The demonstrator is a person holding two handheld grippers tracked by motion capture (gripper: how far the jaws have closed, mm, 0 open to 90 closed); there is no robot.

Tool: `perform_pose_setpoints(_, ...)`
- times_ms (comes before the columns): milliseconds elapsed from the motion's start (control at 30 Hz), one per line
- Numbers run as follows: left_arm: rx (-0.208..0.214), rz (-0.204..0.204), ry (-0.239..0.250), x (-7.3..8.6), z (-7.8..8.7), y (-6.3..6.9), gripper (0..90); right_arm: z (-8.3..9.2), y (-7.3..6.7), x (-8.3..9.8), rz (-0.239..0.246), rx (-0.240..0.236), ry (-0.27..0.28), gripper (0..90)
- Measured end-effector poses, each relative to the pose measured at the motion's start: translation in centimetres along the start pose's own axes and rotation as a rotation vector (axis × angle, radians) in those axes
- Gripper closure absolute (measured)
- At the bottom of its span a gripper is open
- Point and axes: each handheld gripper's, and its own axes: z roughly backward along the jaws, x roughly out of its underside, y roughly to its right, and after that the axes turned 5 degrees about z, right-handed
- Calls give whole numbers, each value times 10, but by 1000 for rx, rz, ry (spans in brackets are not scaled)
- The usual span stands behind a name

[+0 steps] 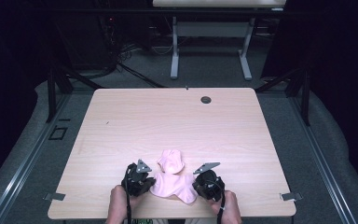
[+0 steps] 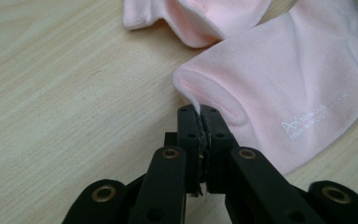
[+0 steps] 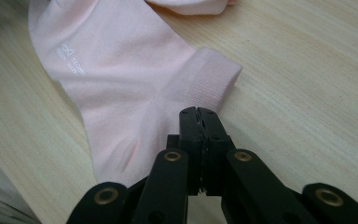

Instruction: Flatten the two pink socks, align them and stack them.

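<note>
Sock: pink sock [image 1: 175, 186] flat on table [image 1: 144, 121], near edge, between both grippers.
Left gripper [image 2: 199, 112]: jaws clamped on toe edge.
Right gripper [image 3: 199, 114]: jaws together at cuff; grip uncertain.
Why: probably spreading it flat.

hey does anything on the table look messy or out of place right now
Only mildly. One pink sock sits crumpled and bunched up beyond the flat sock, rather than laid out. The left hand-held gripper pinches a thin edge of the flat sock; the right hand-held gripper is shut over it.
</note>
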Motion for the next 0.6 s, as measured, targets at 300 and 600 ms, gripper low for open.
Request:
perform_pose_setpoints(300,12,24,0,11,10,5,887,6,6,5,3,-1,-10,899)
perform_pose_setpoints(600,23,62,30,23,18,8,701,10,12,12,10,-11,18,863)
